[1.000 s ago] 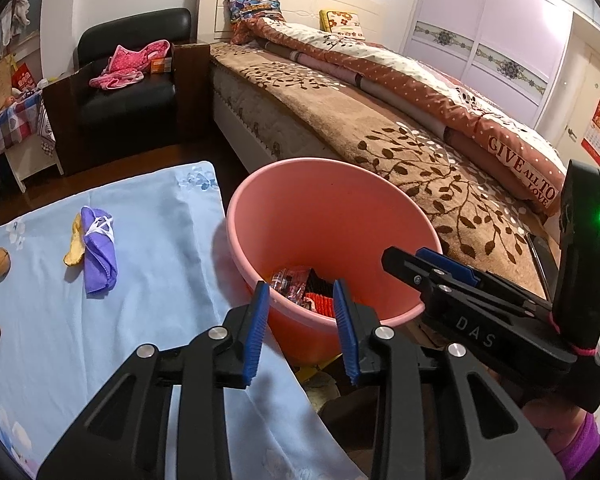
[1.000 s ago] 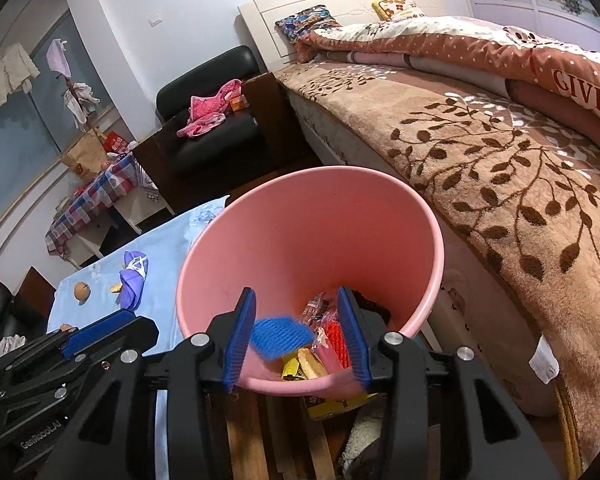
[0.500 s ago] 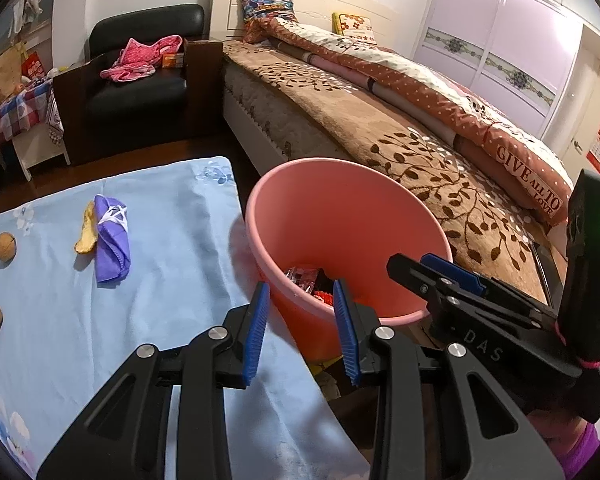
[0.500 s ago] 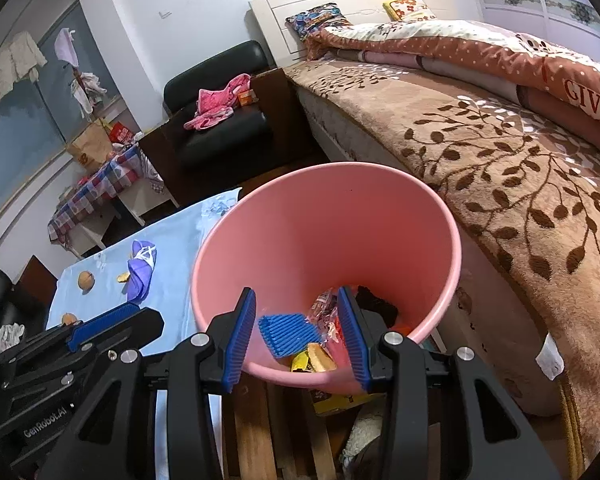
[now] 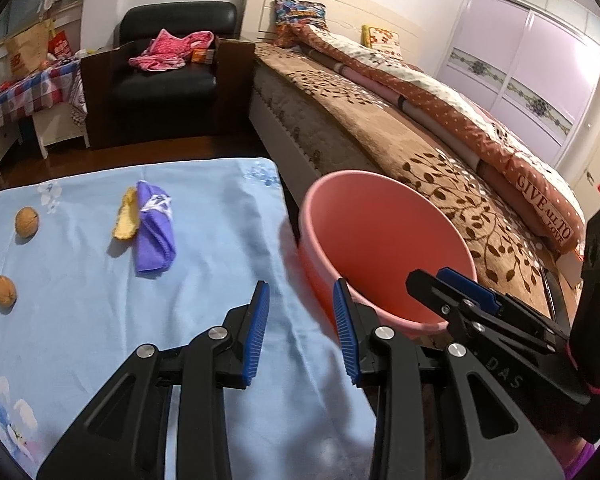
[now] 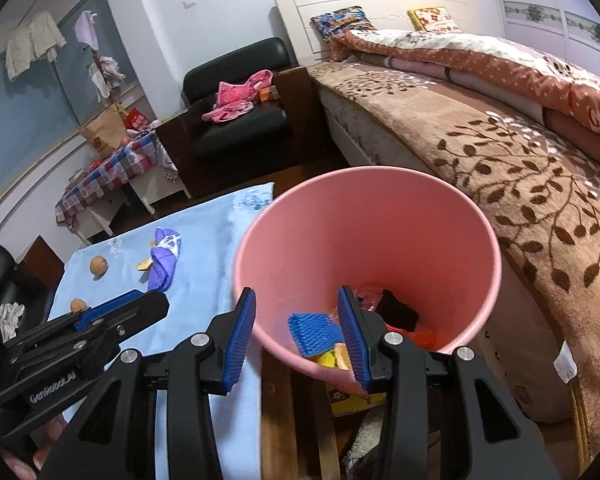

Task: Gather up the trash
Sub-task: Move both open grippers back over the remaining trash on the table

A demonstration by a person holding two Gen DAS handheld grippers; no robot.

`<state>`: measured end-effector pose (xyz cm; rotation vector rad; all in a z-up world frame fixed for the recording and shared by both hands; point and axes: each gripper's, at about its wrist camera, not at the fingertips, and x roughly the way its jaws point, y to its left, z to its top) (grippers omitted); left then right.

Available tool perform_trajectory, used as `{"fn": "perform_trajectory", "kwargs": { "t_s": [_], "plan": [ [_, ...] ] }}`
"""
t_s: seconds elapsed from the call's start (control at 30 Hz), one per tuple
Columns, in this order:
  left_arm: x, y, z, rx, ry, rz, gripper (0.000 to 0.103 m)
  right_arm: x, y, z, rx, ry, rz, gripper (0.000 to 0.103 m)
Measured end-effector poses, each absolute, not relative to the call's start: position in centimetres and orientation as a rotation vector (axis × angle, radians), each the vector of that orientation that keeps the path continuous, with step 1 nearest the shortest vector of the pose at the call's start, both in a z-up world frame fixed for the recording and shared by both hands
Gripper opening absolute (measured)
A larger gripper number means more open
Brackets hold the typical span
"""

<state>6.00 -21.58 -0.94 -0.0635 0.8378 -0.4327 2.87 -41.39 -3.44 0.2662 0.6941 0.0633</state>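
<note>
Both tools, left tool (image 5: 302, 330) and right tool (image 6: 296, 334), gape half-open, empty; I'd reach over the table (image 5: 80, 320) for the peel (image 5: 125, 220), gripping low.

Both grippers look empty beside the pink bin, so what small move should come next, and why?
Probably swing the left gripper toward the yellow peel beside the purple cloth. Its jaws stand open with nothing between them, the bin already holds scraps, and the peel and two walnuts remain on the blue sheet.
</note>
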Motion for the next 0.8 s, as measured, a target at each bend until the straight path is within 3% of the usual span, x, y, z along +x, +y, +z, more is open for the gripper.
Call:
{"fn": "perform_trajectory", "kwargs": {
  "t_s": [0.8],
  "plan": [
    [7.4,-10.8,-1.3,-0.223,0.821,-0.228,0.033,5.6,-31.2,-3.5,0.098,0.705,0.243,0.042]
  ]
}}
